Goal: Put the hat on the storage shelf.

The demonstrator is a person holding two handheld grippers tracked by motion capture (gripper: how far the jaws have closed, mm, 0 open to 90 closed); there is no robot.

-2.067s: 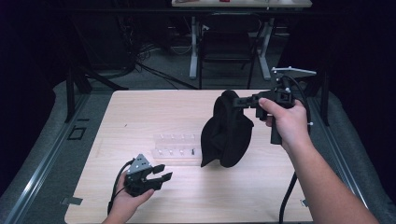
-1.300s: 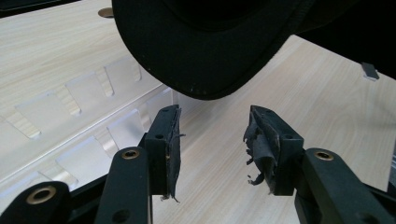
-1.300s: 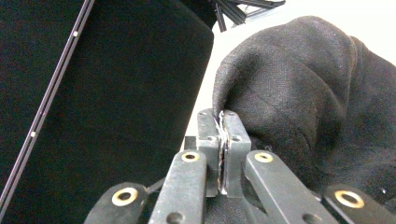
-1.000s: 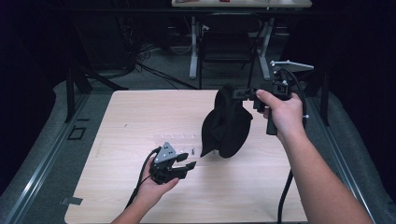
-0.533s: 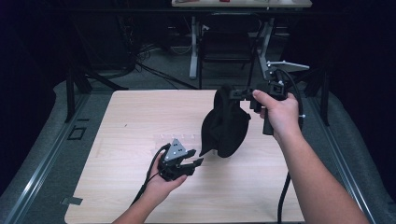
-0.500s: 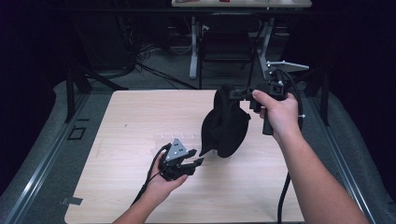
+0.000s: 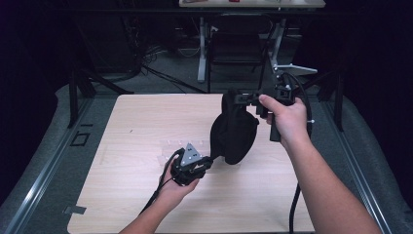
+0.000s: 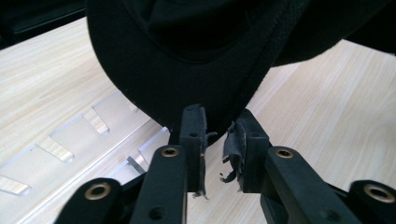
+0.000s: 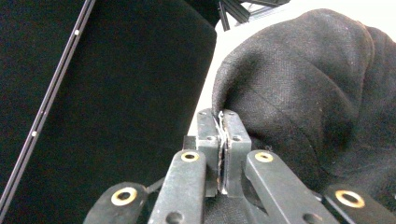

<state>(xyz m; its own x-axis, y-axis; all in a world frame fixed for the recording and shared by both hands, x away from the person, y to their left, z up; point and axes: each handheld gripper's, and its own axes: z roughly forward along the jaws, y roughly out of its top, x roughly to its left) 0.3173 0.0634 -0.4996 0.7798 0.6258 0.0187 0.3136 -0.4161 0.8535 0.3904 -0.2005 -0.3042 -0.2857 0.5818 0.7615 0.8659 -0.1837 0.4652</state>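
A black hat (image 7: 234, 130) hangs in the air over the middle of the table (image 7: 146, 122). It is held up by its top edge and droops down, with its low end close above the wood.

The right gripper (image 7: 243, 99) holds the hat from the top. Its jaws are pressed tight together with a fold of the black cloth (image 9: 299, 84) pinched between them. The right hand (image 7: 285, 117) holds this gripper high, near the far right side of the table.

The left gripper (image 7: 207, 161) is low down, at the bottom edge of the hat. In the left gripper view its jaws stand a little apart, and the hat's curved rim (image 8: 205, 93) sits right at the tips, dipping into the gap. The jaws have not closed on it. The left hand (image 7: 178, 183) rests low, close to the table.

A clear plastic rack (image 8: 70, 140) lies flat on the wood just under and to the left of the hat.

The left half of the table is bare wood with lots of room. The near side has room too. The far edge and right edge are near the right hand.
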